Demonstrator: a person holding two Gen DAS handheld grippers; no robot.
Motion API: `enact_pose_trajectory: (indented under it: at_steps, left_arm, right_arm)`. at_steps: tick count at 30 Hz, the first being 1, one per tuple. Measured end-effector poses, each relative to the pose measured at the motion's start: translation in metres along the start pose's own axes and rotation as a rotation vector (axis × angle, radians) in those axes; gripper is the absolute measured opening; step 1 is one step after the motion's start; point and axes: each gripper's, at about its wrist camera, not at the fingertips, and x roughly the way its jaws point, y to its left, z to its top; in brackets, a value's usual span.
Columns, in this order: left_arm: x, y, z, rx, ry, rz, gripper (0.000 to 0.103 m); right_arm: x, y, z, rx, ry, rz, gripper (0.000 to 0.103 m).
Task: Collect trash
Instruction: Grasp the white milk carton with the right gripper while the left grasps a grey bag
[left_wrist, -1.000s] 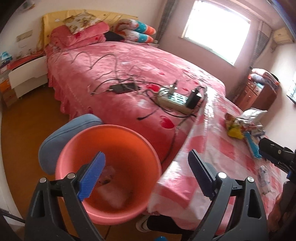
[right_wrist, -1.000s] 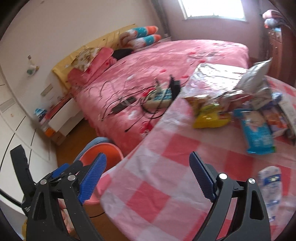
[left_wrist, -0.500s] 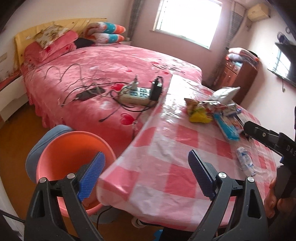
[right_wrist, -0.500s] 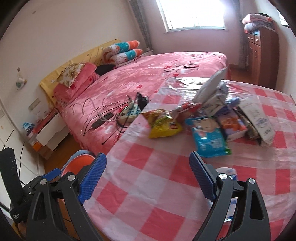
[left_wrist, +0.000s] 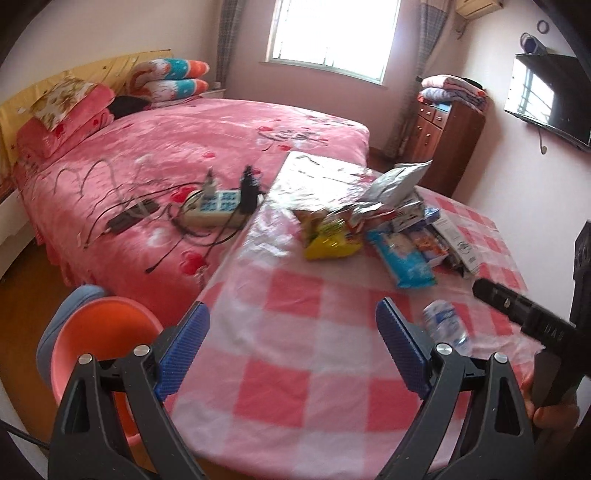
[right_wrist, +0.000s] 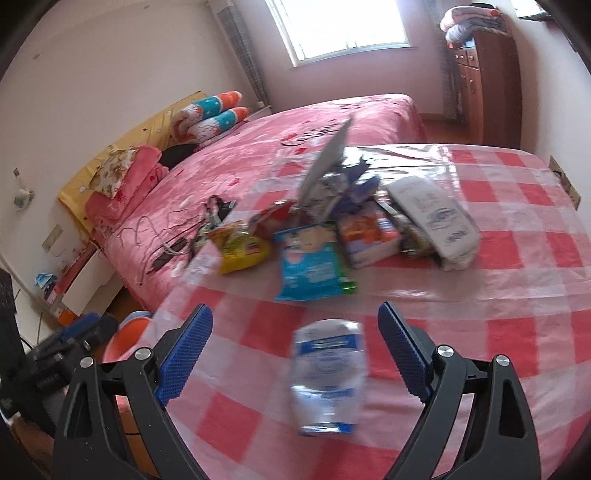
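A crushed clear plastic bottle (right_wrist: 327, 373) with a blue label lies on the pink checked table (right_wrist: 517, 314), between the wide-apart fingers of my right gripper (right_wrist: 295, 349), which is open and apart from it. The same bottle (left_wrist: 445, 325) shows right of my left gripper (left_wrist: 291, 349), open and empty over the table's near edge. Further back lies a heap of wrappers: a yellow snack bag (right_wrist: 240, 251), a blue packet (right_wrist: 308, 264), an orange packet (right_wrist: 369, 236), a white pouch (right_wrist: 436, 218) and a silver bag (left_wrist: 399, 181). An orange bucket (left_wrist: 99, 332) stands on the floor, lower left.
A bed (left_wrist: 221, 140) with a pink cover lies beside the table, with a power strip (left_wrist: 212, 205) and cables on it. A blue stool (left_wrist: 55, 325) is behind the bucket. A wooden dresser (left_wrist: 450, 140) stands at the far wall. The right gripper's body (left_wrist: 524, 314) reaches in from the right.
Both grippers have swung right, from over the bucket and table edge to over the table. The bottle now lies between the right gripper's fingers. Both stay open.
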Motion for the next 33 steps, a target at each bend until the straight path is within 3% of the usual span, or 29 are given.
enact_pose_trajectory:
  at_steps: [5, 9, 14, 19, 29, 31, 33]
  left_arm:
    - [0.023, -0.029, 0.033, -0.016, 0.005, -0.049, 0.092]
    - [0.056, -0.044, 0.07, -0.107, 0.039, -0.126, 0.092]
    - [0.106, -0.06, 0.103, -0.199, 0.094, -0.152, 0.092]
    - [0.156, -0.08, 0.121, -0.204, 0.143, -0.126, 0.092]
    - [0.228, -0.087, 0.147, -0.263, 0.197, -0.099, 0.089]
    - [0.239, -0.089, 0.148, -0.264, 0.214, -0.105, 0.079]
    - [0.245, -0.093, 0.147, -0.255, 0.223, -0.112, 0.076]
  right_arm:
    - [-0.002, -0.038, 0.016, 0.032, -0.01, -0.032, 0.09]
    - [0.0, -0.076, 0.031, 0.085, -0.008, -0.049, 0.09]
    - [0.012, -0.122, 0.051, 0.169, 0.01, -0.045, 0.09]
    - [0.033, -0.157, 0.066, 0.256, 0.036, -0.014, 0.09]
    - [0.073, -0.156, 0.089, 0.174, 0.077, 0.016, 0.09]
    - [0.079, -0.15, 0.091, 0.141, 0.084, 0.012, 0.087]
    - [0.088, -0.145, 0.092, 0.112, 0.104, 0.017, 0.083]
